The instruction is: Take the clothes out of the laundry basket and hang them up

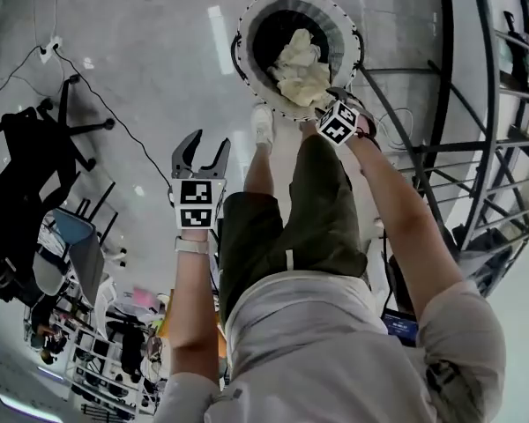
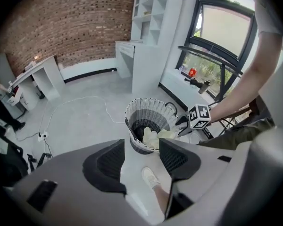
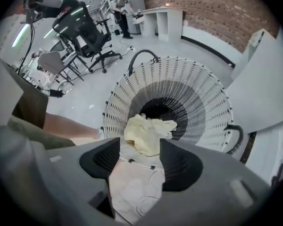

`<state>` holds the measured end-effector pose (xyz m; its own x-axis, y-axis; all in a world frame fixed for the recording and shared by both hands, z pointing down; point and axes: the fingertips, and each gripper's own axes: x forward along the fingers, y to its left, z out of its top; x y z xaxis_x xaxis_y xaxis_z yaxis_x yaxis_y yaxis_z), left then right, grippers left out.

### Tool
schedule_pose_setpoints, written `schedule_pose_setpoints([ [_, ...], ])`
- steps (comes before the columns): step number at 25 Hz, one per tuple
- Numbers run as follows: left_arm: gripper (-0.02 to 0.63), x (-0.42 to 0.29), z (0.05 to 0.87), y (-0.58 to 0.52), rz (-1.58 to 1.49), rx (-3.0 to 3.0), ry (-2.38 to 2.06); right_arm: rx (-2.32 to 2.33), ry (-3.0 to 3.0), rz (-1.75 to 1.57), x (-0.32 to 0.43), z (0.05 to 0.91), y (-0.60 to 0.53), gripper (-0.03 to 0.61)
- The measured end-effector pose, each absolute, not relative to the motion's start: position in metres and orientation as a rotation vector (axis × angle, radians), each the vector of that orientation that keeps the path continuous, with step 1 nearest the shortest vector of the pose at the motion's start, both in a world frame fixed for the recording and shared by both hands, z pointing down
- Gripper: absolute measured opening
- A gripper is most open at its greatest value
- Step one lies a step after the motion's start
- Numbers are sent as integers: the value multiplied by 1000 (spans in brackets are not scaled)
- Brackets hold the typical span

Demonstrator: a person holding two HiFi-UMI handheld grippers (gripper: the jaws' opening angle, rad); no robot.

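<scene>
Both arms are stretched down in front of the body, left arm bare, right arm reaching further out. Left gripper points steeply down, jaws wide apart, gripping nothing. Right gripper does the same.

The room was evenly bright. Daylight came in through the window at the far right, and ceiling lights left glare streaks on the glossy floor. Shadows were soft. All three views bent strongly and darkened toward their edges.
</scene>
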<state>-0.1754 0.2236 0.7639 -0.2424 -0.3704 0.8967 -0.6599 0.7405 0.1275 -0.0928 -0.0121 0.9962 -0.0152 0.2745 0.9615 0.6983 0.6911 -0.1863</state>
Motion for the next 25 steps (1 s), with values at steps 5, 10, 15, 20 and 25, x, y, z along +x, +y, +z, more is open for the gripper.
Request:
schedule_pose_setpoints([
  [5, 229, -167, 785, 217, 251, 706, -1860, -964, -1424, -483, -94, 1049, -12, 262],
  [10, 229, -154, 802, 211, 256, 692, -1838, -1006, -1272, -555, -85, 1083, -16, 240],
  [15, 229, -145, 811, 216, 237, 669, -1828, -970, -1184, -710, -85, 1093, -26, 148],
  [20, 229, -137, 810, 218, 216, 652, -1831, -992, -1223, -776, -89, 1091, -29, 14],
  [25, 229, -132, 804, 221, 204, 653, -1836, -956, -1413, -618, -111, 1064, -19, 12],
])
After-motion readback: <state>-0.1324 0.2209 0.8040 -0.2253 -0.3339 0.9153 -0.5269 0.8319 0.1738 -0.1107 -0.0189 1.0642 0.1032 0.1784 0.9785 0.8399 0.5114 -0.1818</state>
